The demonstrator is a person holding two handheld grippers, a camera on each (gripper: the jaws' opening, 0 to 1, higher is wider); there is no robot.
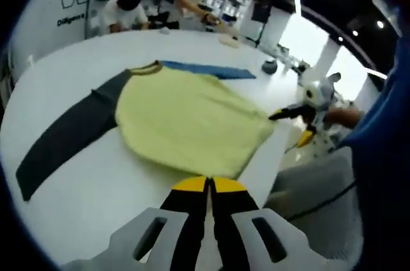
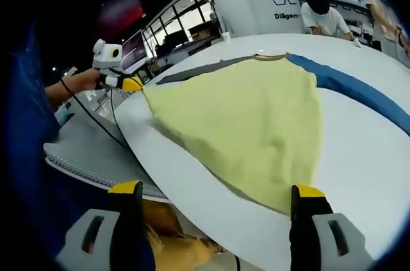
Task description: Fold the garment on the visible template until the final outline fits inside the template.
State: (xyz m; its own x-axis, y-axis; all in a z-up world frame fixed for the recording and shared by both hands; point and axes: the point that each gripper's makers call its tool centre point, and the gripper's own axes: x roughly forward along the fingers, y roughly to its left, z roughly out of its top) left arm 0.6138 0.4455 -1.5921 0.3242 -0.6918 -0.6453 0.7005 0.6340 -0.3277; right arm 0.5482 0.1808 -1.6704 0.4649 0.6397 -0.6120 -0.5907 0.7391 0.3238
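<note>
So the garment (image 1: 192, 120) is a yellow tee with one dark grey sleeve (image 1: 67, 136) and one blue sleeve (image 1: 205, 69), spread flat on the white table (image 1: 96, 200). Its collar (image 1: 148, 68) points toward the far side of the table and the hem sits at the near edge, so the body runs near to far while the sleeves stretch out crosswise. The left gripper (image 1: 209, 184) has its jaws pressed together right at the hem, though I can't tell if they've got cloth. The right gripper (image 2: 214, 189) is spread wide, hem corner between the tips, nothing held. No template I can make out.
</note>
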